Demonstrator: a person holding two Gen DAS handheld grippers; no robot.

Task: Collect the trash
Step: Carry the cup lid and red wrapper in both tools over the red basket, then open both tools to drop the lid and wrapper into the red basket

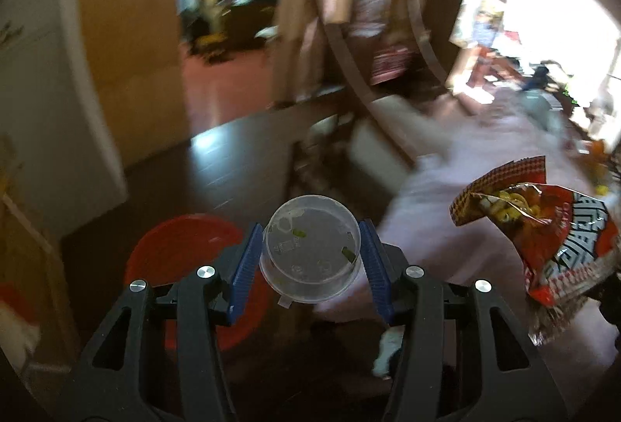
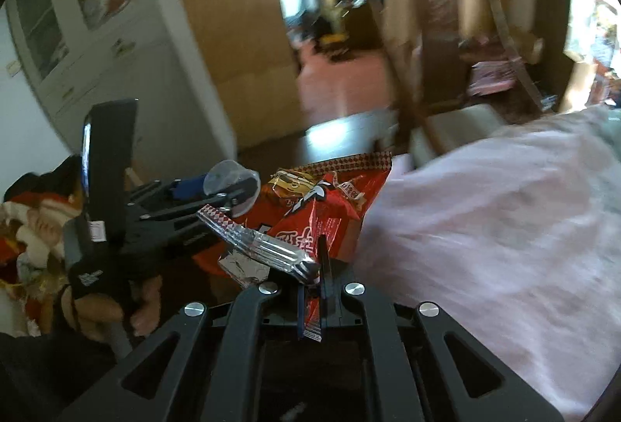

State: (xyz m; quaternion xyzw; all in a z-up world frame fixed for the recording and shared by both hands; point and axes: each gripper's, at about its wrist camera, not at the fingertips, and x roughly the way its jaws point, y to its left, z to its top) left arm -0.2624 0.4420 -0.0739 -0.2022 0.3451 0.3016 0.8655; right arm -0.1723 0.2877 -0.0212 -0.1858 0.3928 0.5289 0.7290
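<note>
One clear plastic cup [image 1: 310,251] was clamped between the blue pads of the left gripper [image 1: 310,267] above one red bin [image 1: 194,267], one red snack wrapper [image 2: 310,228] was pinched in the closed right gripper [image 2: 312,290], and only the right-wrist view showed the gloved hand [image 2: 101,290].

Left gripper [image 1: 310,259] half-spread, right gripper [image 2: 312,290] clamped
</note>
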